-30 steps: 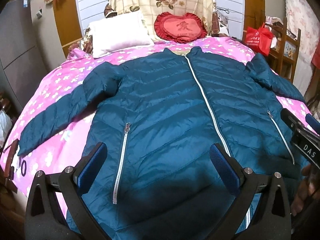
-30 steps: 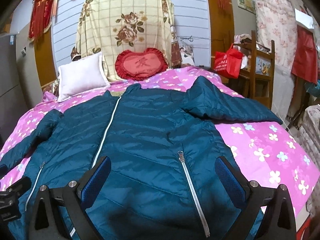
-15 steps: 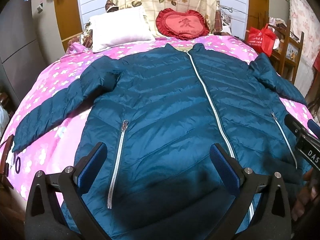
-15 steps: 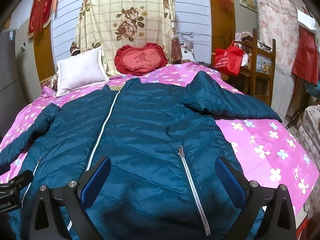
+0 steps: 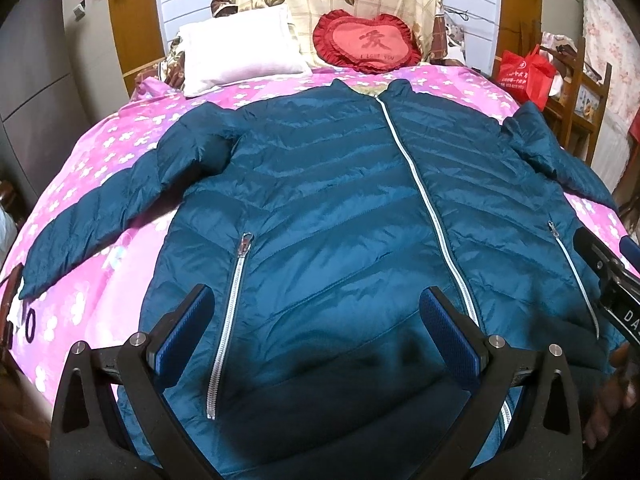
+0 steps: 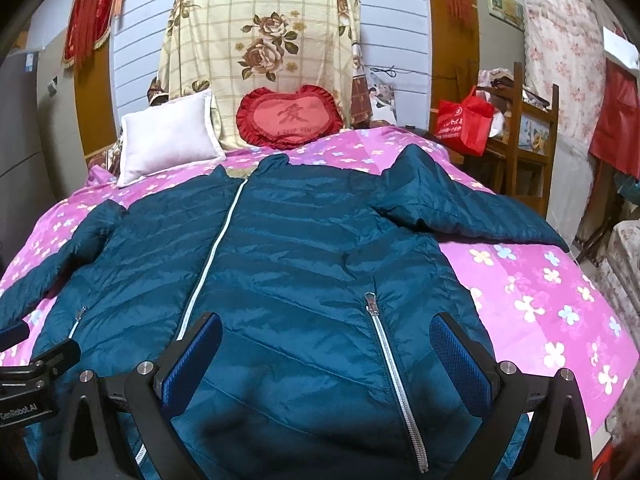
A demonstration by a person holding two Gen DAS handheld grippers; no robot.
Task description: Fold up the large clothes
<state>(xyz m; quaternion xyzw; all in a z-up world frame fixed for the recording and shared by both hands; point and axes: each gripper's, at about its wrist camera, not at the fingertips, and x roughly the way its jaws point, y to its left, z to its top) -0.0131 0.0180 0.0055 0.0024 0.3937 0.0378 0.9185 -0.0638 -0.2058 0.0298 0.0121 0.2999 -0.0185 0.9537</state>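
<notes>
Left gripper (image 5: 318, 326): jaws spread wide, blue pads clear of the fabric, nothing held; it hangs above the near hem of the jacket (image 5: 340, 208), straddling the left pocket zip (image 5: 228, 320) and the centre zip (image 5: 424, 200). Right gripper (image 6: 326, 354): likewise wide open and empty, poised over the near hem with the right pocket zip (image 6: 394, 384) between its fingers. Each device shows at the edge of the other's view — the two stand side by side at the near end of the bed.

The jacket, a dark teal quilted garment, lies front-up and zipped on the pink floral bedspread (image 6: 552, 300), collar toward the far end. Left sleeve (image 5: 104, 216) runs out toward the near left; right sleeve (image 6: 472, 212) extends to the right edge of the bed.

At the far end: a white pillow (image 5: 240, 54), a red heart-shaped cushion (image 6: 290, 120) and a floral checked cloth (image 6: 260, 40) draped behind them. A red bag (image 6: 464, 120) rests on wooden furniture, far right.
</notes>
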